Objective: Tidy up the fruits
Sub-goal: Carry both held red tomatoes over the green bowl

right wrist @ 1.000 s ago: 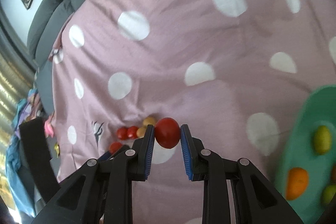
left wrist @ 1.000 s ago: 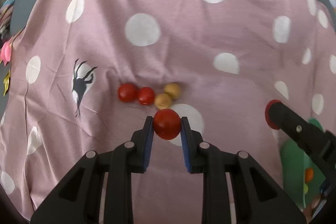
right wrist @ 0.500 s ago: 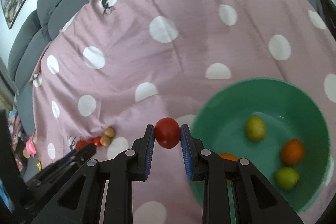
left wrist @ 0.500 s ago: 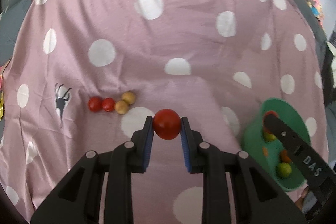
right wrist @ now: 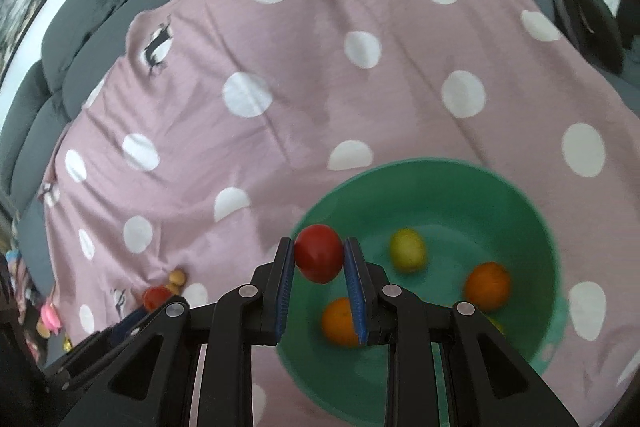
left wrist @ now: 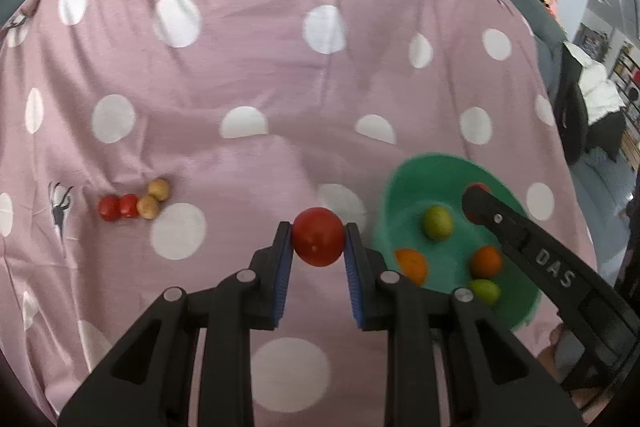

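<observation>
Red tomato (left wrist: 318,242) pinched across its middle between blue pads (left wrist: 282,267), carried above the pink spotted bedspread (left wrist: 280,75), just left of the green bowl (left wrist: 404,187). A second red tomato (right wrist: 319,253) clamped the same way, hanging over the near-left rim of that bowl (right wrist: 440,171), seemingly a moment from release. Left gripper (left wrist: 318,247) narrowed on its fruit; right gripper (right wrist: 319,255) likewise narrowed on its own, both grips set on the widest part, likely so the smooth round skin cannot squirt out. Fingers touching fruit only at the pads, no crushing visible.

Inside the bowl: a yellow-green fruit (right wrist: 407,250), two orange fruits (right wrist: 487,285) (right wrist: 339,323), the nearer one partly hidden behind a finger, and, in the left view, another green fruit (left wrist: 485,291). Bowl apparently the gathering place, deep enough to stop rolling on the soft bed.

Well apart on the left, a small cluster on the cloth: two little red fruits (left wrist: 118,207) touching, with two tan ones (left wrist: 154,198) just beside them, resting in a shallow crease. Judged as the remainder to fetch. Risk to mind: a drop from height bouncing out, or the bowl tipping on the yielding bedding. Grey sofa cushions (right wrist: 100,11) beyond the spread.
</observation>
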Available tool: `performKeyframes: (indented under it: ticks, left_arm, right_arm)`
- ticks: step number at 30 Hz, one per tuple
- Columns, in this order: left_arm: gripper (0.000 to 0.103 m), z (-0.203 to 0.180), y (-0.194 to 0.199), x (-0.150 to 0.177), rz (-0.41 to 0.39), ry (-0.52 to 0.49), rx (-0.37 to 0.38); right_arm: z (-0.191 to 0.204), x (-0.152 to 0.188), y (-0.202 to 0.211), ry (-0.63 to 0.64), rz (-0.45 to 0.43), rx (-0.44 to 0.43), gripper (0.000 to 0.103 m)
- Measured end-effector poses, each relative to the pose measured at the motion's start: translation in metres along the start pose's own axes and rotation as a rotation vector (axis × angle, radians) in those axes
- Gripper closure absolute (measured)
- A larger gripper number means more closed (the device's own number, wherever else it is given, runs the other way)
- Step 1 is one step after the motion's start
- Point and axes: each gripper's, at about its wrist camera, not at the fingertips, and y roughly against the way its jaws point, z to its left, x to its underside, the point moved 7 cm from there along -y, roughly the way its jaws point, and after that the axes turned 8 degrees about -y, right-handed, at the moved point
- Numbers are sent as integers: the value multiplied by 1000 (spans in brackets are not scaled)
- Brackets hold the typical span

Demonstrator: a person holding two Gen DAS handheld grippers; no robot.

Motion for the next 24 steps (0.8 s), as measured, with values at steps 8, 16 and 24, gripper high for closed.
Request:
performKeyframes:
  ticks: [8,16,24]
  left_arm:
    - [78,-33,-5,2,15,-64,64]
    - [78,-63,-14,7,48,-132,127]
    - [78,-81,-26,13,82,-169,149]
  right_arm:
    - [-27,-8,6,-48,-20,53,76]
    - [-50,-11,5,-74,-15,120,76]
    - [-65,-12,2,-96,-8,173,76]
